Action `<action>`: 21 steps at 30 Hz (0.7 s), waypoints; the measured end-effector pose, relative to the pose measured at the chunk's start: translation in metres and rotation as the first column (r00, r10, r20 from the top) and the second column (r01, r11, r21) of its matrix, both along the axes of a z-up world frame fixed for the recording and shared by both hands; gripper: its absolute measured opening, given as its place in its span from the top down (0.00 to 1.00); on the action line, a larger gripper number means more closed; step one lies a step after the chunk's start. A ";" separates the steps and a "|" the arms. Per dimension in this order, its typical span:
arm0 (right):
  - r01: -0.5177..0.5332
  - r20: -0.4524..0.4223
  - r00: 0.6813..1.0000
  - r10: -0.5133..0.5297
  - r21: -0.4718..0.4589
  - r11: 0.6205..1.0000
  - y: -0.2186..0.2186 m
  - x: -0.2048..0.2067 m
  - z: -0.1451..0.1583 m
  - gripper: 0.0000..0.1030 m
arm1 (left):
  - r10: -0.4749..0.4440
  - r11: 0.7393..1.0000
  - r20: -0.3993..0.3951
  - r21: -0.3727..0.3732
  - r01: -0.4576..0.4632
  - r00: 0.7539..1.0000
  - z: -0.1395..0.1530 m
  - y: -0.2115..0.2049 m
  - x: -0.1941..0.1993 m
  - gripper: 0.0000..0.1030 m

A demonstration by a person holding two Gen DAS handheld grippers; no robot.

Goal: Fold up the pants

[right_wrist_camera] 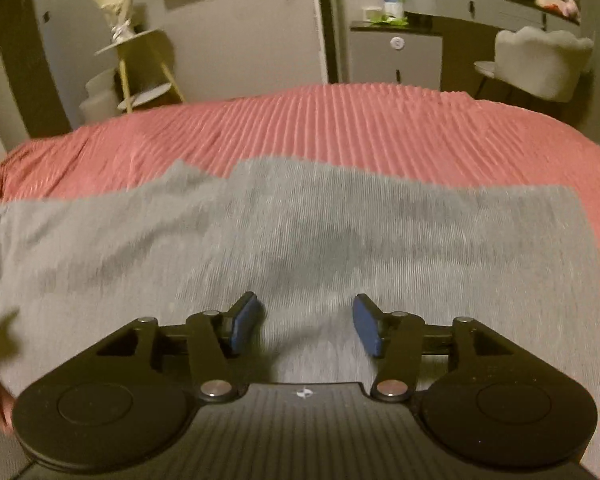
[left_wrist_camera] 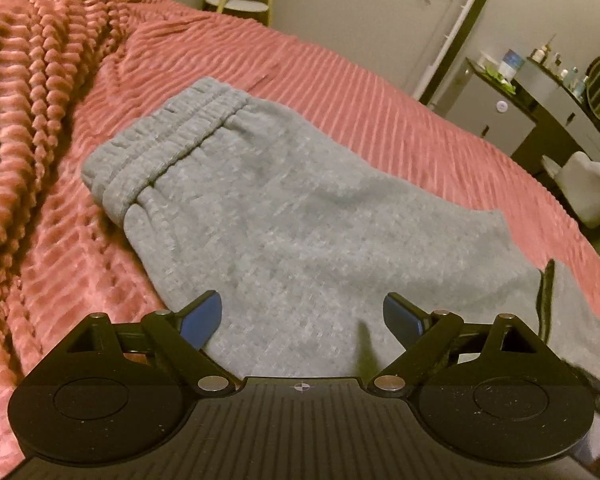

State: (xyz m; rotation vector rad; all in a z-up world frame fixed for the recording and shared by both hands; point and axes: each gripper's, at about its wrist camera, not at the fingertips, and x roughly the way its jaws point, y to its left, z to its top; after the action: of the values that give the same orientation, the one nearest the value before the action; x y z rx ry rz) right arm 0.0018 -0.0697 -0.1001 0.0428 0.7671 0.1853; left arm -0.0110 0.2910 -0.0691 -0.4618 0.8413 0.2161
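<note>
We see gray pants lying flat on a bed with a pink ribbed blanket. The pants are our landmark. Their stretchy waistband sits at the far left end, near a bunched-up, bumpy part of the blanket. Our left gripper hangs just above the near edge of the pants — its blue pads are wide apart and nothing is between them. Our right gripper hangs over the leg part of the pants, and its blue pads are apart too, holding nothing; this view is blurry. Past the pants, across the bed, stand a small yellow shelf and a soft gray chair — both on the floor, well away from the pants.
</note>
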 end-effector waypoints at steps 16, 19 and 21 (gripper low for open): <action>0.178 -0.105 0.979 -0.176 0.010 0.984 -0.070 -0.073 -0.011 0.02 | 0.013 1.000 0.003 -0.008 -0.013 1.000 -0.007 0.004 -0.009 0.07; 0.179 -0.092 0.979 -0.180 -0.012 0.984 -0.064 -0.072 -0.013 0.01 | 0.030 0.999 0.034 -0.029 -0.029 0.999 -0.006 0.014 -0.011 0.07; 0.180 -0.090 0.979 -0.180 -0.010 0.984 -0.066 -0.074 -0.012 0.01 | 0.050 0.998 0.054 -0.038 -0.048 0.997 -0.009 0.022 -0.014 0.07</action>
State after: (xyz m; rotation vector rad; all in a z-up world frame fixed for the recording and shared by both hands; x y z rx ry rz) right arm -0.0721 -0.1353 -0.1125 0.1193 0.8490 0.0101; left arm -0.0248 0.3135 -0.0779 -0.5215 0.7819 0.2326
